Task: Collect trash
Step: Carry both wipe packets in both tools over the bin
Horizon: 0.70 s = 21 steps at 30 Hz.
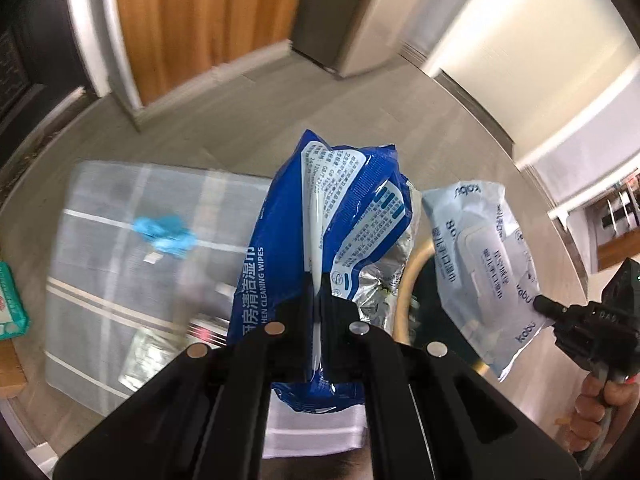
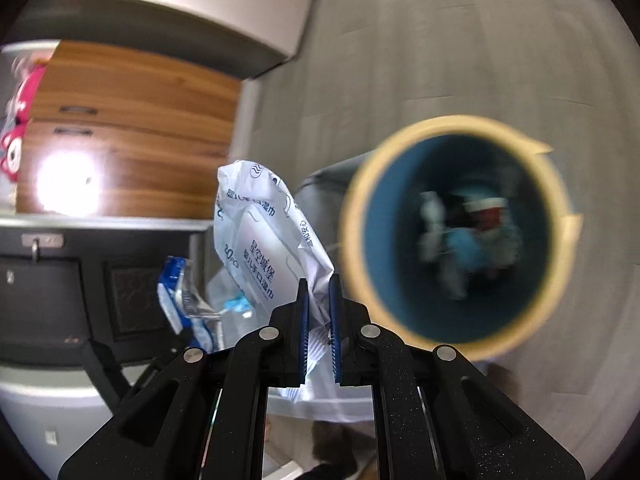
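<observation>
My left gripper is shut on a blue kitchen-wipes pack with a torn silver inside, held up over the floor. Beside it at the right, the right gripper pinches a pale white wet-wipes pack by its lower edge. In the right wrist view that white pack sticks up from my right gripper, clamped between the blue pads. The blue pack hangs lower left. A round bin with a tan rim and blue inside, holding several bits of trash, is below to the right.
A glass-topped low table lies below left with a light blue scrap on it. A green pack sits at the far left. A wooden cabinet and dark furniture stand left; grey floor surrounds the bin. A hand grips the right tool.
</observation>
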Motion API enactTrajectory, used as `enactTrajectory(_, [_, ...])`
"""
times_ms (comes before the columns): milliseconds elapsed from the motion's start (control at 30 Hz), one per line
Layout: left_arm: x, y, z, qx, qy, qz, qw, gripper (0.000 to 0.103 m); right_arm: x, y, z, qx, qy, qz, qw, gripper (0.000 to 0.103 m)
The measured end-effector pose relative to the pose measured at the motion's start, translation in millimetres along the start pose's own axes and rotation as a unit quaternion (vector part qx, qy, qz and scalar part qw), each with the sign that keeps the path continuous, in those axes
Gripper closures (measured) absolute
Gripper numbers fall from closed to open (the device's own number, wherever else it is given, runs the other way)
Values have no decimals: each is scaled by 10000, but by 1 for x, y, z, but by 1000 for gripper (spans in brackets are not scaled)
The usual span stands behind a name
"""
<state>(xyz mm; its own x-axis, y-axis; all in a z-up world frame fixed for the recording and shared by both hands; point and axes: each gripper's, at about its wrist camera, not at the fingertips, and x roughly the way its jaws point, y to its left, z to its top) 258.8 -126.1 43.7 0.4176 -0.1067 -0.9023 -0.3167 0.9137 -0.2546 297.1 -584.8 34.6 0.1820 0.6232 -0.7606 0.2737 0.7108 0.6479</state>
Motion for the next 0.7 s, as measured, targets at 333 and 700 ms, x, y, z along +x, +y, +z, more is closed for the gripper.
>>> enactTrajectory(333, [63,-103,-29,560,586,-336,9961,101,-29,-96,-3,735,-349,-872,9929,92])
enactTrajectory(700, [130,-152,-37,862,1052,-241,9904,100,-8,-125,1,1113,-449,-1190,9856,92])
